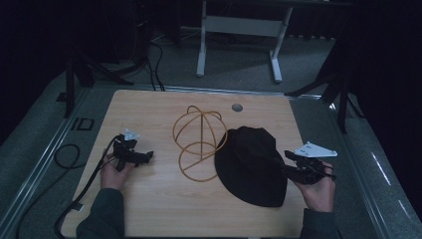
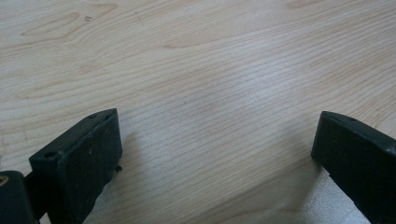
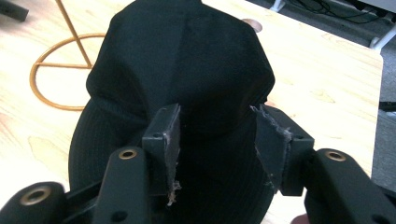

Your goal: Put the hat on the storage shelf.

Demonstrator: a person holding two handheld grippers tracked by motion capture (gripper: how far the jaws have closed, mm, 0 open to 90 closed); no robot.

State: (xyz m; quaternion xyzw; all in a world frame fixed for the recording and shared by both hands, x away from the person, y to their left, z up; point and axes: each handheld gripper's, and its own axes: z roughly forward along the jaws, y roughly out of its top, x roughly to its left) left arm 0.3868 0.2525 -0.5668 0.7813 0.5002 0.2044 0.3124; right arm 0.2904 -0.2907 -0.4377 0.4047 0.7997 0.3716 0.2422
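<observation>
Hovering over bare table [image 1: 149, 199], the left gripper [image 1: 144, 157] has jaws spread wide, holding nothing. Beside the gold wire stand [image 1: 199, 142] lies the black cap [image 1: 254, 164]; the right gripper [image 1: 288, 164] straddles its brim, jaws parted.

We've got both forearms coming in from the bottom edge in dark sleeves. Our left hand [image 1: 115, 172] holds the left gripper [image 1: 144, 157] low over the left side, tips pointing right, jaws spread wide with nothing between them. Our right hand [image 1: 317, 191] sits on the right side holding the right gripper [image 1: 287, 164], aimed left. Its jaws are parted too, frayed pads [image 3: 270, 144] facing each other, not clamped on anything.
</observation>
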